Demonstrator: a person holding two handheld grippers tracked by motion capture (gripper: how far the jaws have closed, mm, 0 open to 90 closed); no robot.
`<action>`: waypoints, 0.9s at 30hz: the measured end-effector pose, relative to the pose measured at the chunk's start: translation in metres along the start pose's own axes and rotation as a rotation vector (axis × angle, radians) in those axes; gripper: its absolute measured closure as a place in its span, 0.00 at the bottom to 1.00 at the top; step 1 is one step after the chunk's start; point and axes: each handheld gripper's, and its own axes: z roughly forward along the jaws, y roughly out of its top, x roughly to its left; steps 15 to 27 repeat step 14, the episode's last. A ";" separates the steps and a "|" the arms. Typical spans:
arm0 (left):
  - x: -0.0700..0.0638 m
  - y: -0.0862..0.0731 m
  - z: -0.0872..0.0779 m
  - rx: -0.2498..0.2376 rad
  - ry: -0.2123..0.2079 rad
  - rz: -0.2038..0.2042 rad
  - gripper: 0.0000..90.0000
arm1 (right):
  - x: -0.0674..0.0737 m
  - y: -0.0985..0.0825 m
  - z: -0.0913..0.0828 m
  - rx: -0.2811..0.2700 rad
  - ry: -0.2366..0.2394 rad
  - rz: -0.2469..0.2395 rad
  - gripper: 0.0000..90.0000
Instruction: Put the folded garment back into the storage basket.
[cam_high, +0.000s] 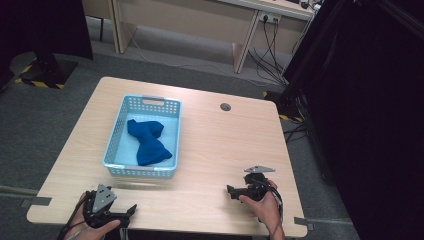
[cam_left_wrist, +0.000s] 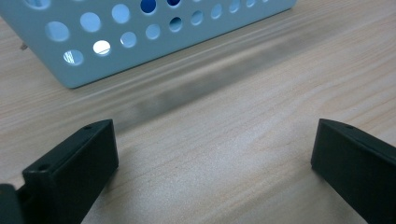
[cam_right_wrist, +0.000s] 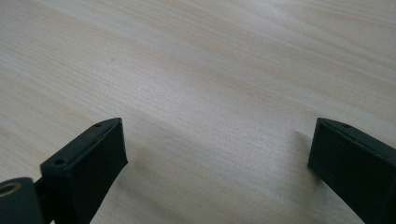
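We find no readable text, labels, brands or numbers on anything in these views.

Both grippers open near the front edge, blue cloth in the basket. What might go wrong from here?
1. The light blue basket looks light; a left gripper reaching in over its near wall could shove or tip it.
2. The blue cloth lies bunched, so a pinch may catch one fold and drag it out unevenly.
3. The right gripper sits well away from the basket, and reaching across could hit its side.
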 end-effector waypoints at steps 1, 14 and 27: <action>0.000 0.000 0.000 0.000 0.000 0.000 0.00 | 0.000 0.000 0.000 0.001 -0.001 -0.001 0.05; 0.000 0.000 0.000 0.000 0.000 0.000 0.00 | 0.000 -0.003 -0.002 0.001 -0.003 -0.004 0.05; 0.000 0.000 0.000 0.000 0.000 0.000 0.00 | 0.000 -0.003 -0.002 0.001 -0.003 -0.004 0.05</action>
